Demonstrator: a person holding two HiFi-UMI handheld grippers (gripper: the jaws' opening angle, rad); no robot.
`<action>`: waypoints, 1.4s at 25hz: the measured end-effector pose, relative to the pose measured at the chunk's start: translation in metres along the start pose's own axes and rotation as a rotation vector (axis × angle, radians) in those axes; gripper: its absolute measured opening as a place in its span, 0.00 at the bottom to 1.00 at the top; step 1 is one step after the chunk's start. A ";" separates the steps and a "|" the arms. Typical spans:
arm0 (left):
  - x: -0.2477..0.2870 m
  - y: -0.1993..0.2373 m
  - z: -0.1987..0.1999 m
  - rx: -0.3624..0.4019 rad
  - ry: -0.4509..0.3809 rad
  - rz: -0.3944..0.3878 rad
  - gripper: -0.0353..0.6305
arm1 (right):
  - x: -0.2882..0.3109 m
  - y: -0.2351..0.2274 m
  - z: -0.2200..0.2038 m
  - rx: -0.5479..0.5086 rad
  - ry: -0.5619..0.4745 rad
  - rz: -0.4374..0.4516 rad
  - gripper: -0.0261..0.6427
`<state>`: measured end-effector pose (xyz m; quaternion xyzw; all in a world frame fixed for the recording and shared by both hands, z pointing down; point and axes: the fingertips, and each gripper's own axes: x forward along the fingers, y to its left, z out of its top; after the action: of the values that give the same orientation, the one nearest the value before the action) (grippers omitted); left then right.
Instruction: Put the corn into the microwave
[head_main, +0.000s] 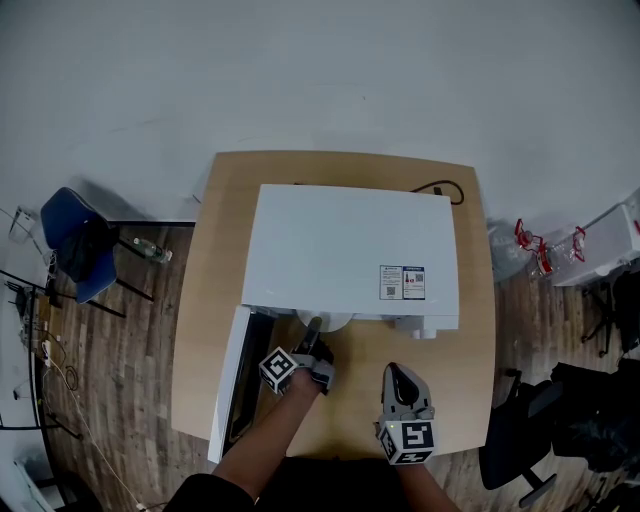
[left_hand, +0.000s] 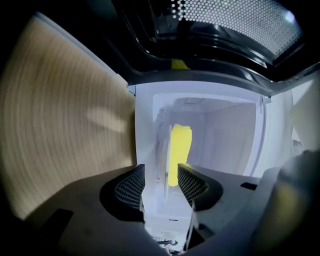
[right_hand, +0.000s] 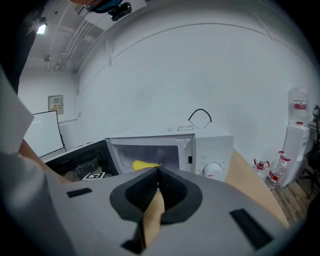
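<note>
Found left gripper (left_hand: 161, 175) with jaws apart, gripping nothing, at the open microwave (head_main: 350, 240) mouth. Saw corn (left_hand: 179, 150) straight ahead beyond the pads, lying inside the cavity, long axis along the jaw gap. Noted right gripper (right_hand: 157, 172) closed, empty, farther back above the table (head_main: 470, 340).

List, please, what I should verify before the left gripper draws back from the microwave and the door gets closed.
1. Corn inside the microwave: ok.
2. Left gripper jaws apart, not gripping the corn: ok.
3. Door open wide: ok.
4. Door's closing path free: not ok, the left gripper is at the opening.
5. Right gripper shut, empty, away from the door: ok.
6. Corn lying steady: cannot tell.
</note>
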<state>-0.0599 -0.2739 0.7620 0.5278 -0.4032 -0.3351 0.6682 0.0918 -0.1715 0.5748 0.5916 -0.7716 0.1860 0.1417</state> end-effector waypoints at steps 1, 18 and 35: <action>-0.003 -0.001 -0.001 0.013 0.009 -0.001 0.33 | 0.000 0.000 0.000 0.003 -0.002 -0.001 0.13; -0.014 -0.011 -0.008 0.105 0.019 0.057 0.09 | -0.014 0.004 -0.004 0.012 -0.019 -0.003 0.13; 0.024 -0.013 -0.004 0.083 -0.027 0.052 0.09 | -0.008 -0.015 0.000 0.085 -0.033 -0.006 0.13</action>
<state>-0.0458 -0.2959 0.7530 0.5399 -0.4392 -0.3076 0.6488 0.1087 -0.1685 0.5733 0.6026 -0.7632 0.2086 0.1042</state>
